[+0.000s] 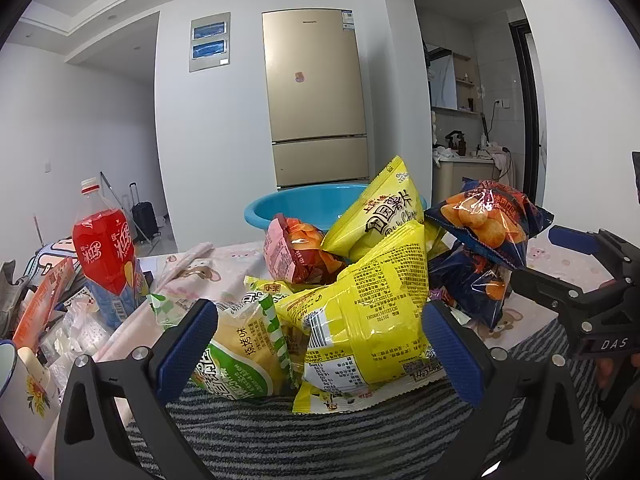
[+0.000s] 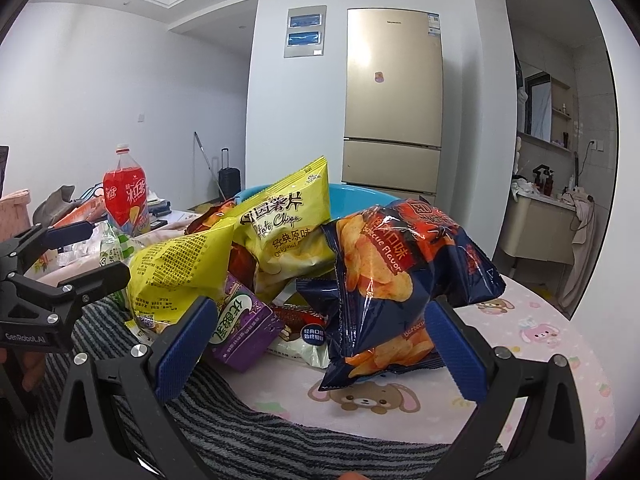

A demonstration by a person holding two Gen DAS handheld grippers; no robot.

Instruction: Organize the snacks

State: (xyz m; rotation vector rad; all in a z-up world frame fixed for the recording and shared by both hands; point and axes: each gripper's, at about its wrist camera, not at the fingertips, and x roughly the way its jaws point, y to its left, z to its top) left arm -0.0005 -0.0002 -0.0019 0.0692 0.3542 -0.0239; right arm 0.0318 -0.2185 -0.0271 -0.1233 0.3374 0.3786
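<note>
A heap of snack bags lies on the pink cartoon tablecloth [image 2: 540, 332]. My left gripper [image 1: 320, 348] is open, low in front of a yellow bag lying back side up [image 1: 368, 312] and a green-and-white bag [image 1: 240, 344]. Behind them stand a yellow potato chips bag [image 1: 380, 208] and a red bag [image 1: 296, 252]. My right gripper [image 2: 320, 344] is open around the lower part of a navy barbecue chips bag [image 2: 384, 280], which stands close to its right finger; whether they touch is unclear. A purple pack [image 2: 244, 328] lies by its left finger. A blue basin [image 1: 296, 208] sits behind the heap.
A red drink bottle [image 1: 106, 252] stands at the left among cartons and wrappers, with a white enamel cup [image 1: 12, 376] at the near left. A grey striped cloth [image 1: 320, 432] covers the near table edge. A gold fridge [image 1: 316, 100] stands behind.
</note>
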